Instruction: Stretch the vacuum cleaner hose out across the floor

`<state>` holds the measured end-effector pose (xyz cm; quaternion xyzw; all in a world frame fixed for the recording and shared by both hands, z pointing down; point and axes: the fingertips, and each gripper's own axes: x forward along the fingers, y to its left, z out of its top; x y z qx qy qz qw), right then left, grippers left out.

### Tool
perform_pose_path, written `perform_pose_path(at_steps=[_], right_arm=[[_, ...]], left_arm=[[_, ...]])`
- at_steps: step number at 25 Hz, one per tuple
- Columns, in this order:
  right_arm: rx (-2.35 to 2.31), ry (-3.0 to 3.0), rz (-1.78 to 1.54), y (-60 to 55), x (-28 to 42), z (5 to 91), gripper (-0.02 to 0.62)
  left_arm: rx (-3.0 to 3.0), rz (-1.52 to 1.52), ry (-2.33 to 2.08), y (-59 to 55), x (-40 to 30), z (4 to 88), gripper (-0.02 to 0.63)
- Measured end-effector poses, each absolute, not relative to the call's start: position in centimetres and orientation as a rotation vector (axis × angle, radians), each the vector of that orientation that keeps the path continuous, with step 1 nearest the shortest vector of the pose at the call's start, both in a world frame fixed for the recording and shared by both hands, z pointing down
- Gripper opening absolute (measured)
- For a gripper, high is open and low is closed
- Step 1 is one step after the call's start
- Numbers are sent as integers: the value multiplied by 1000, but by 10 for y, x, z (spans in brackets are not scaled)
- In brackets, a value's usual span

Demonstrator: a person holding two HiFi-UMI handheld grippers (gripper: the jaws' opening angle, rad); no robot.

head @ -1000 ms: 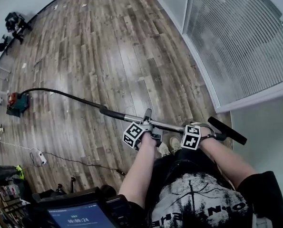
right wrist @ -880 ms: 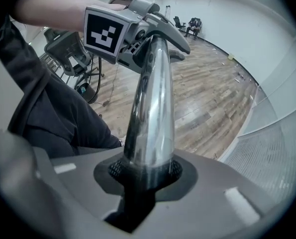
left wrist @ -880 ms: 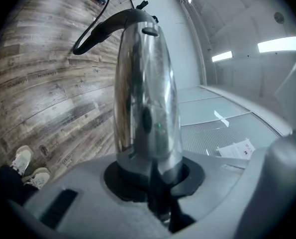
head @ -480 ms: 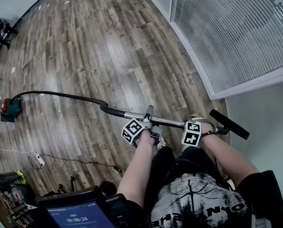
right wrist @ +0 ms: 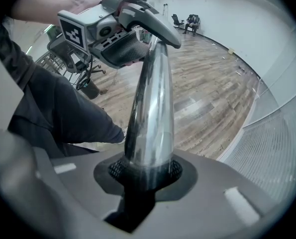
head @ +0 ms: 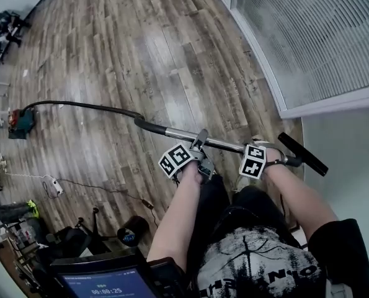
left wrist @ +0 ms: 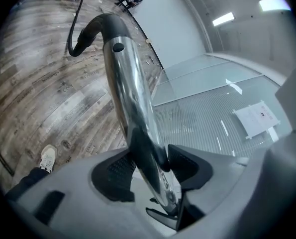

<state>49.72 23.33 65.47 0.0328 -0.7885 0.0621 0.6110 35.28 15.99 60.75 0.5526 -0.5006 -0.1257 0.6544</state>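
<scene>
A small vacuum cleaner [head: 22,121] sits at the far left of the wooden floor. Its black hose [head: 85,107] runs right to a chrome wand [head: 224,144] that ends in a black nozzle [head: 302,154]. My left gripper [head: 201,143] straddles the wand's middle. Its jaws have just been opening: the wand [left wrist: 133,98] lies between them, with a gap at the left pad [left wrist: 119,171]. My right gripper [head: 270,159] is shut on the wand [right wrist: 150,108] near the nozzle end. The left gripper [right wrist: 138,31] also shows further along the tube in the right gripper view.
A glass wall with blinds [head: 314,36] runs along the right. A white power strip and cable [head: 53,188], a black cup [head: 129,234] and a chair base lie at the lower left. A screen [head: 103,281] sits at the bottom edge. My shoe [left wrist: 48,156] is below the wand.
Both hands and the wand have shifted a little to the right, away from the cleaner. The hose lies longer and straighter across the floor.
</scene>
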Motion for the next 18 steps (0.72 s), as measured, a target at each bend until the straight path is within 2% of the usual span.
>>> perform_pose_path(at_steps=[2, 4, 5, 6, 18], right_arm=[[72, -1826, 136, 237, 506, 673, 101], [74, -1809, 159, 238, 516, 687, 103], [79, -1796, 178, 238, 521, 694, 103], [85, -1783, 195, 238, 526, 702, 103], [102, -1747, 239, 248, 554, 851, 103]], left_arm=[[1266, -249, -1143, 176, 361, 619, 222], [1271, -213, -1162, 190, 361, 624, 188], [1275, -196, -1178, 196, 359, 626, 128], [1284, -182, -1192, 201, 356, 629, 6], [1704, 81, -1156, 163, 373, 711, 0]])
